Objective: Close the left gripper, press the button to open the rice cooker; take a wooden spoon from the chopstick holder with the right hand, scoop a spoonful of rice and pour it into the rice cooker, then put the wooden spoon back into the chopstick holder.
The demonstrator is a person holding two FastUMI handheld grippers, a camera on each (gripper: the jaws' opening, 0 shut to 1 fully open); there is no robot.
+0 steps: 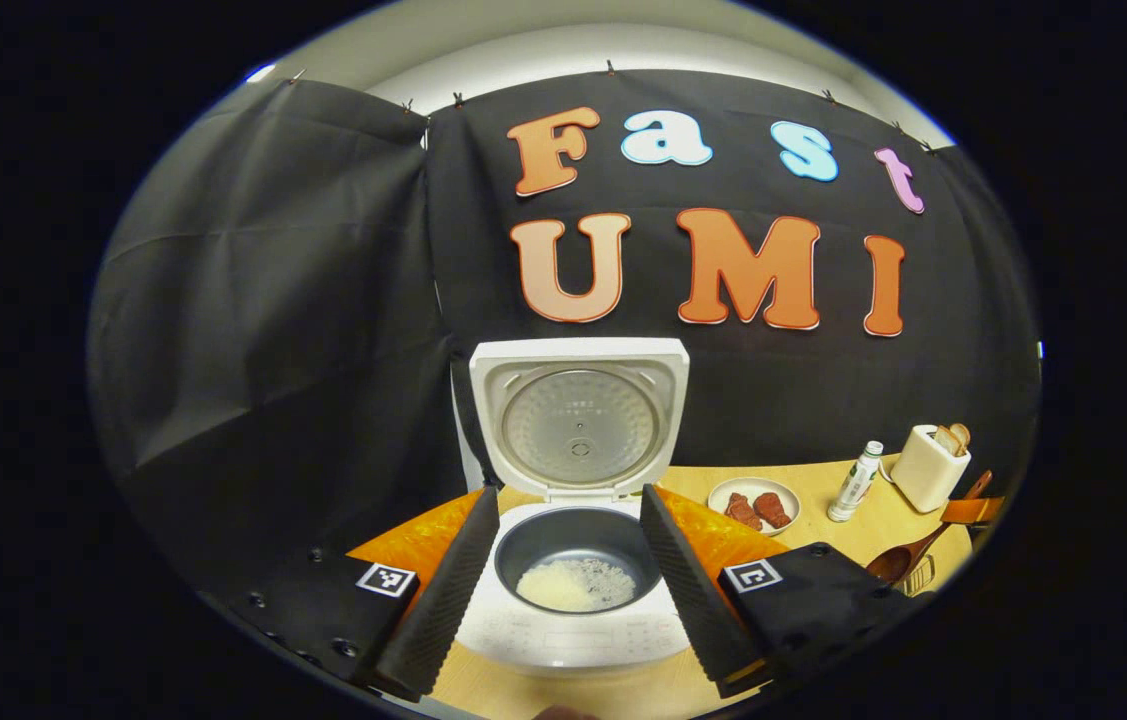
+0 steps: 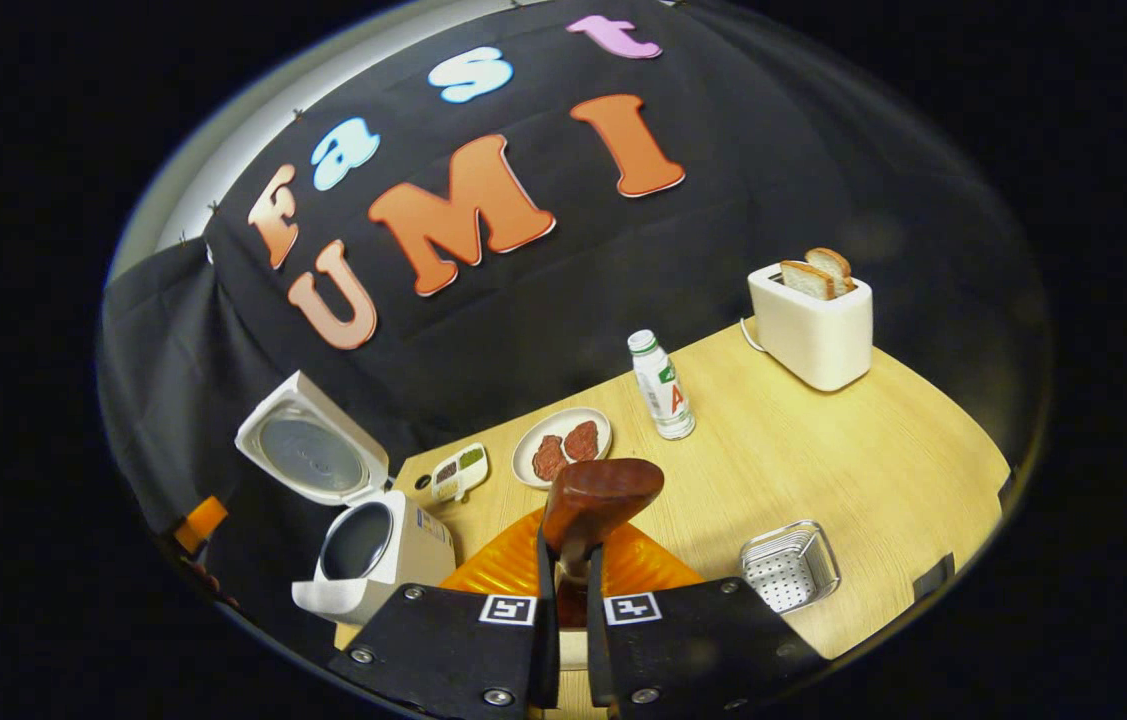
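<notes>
Pale wooden tabletop (image 2: 823, 450), backed by black cloth wall.

Left gripper view, near to far:
- Left gripper (image 1: 568, 560): fingers spread wide, holding nothing, one finger to each side of rice cooker bowl.
- Rice cooker (image 1: 573, 630): white body directly ahead; dark inner bowl holds small heap of white rice (image 1: 575, 585); lid (image 1: 578, 420) fully raised, upright behind bowl.
- Orange mat (image 1: 423, 535) under and beside cooker.
- Plate (image 1: 753, 503) with two reddish pieces, right of cooker.
- Small bottle (image 1: 856, 482) upright beyond plate; white toaster (image 1: 928, 468) farther right.

Right gripper view, near to far:
- Right gripper (image 2: 564, 590): fingers nearly together, clamped on handle of wooden spoon (image 2: 598, 495); spoon bowl raised above fingers, over orange mat.
- Chopstick holder (image 2: 789, 566): perforated metal basket on table, lower right of spoon, apart from it.
- Rice cooker at left, lid up.
- Small divided dish (image 2: 459, 470) between cooker and plate.
- Bottle, then toaster with two bread slices (image 2: 818, 274), farthest back.
</notes>
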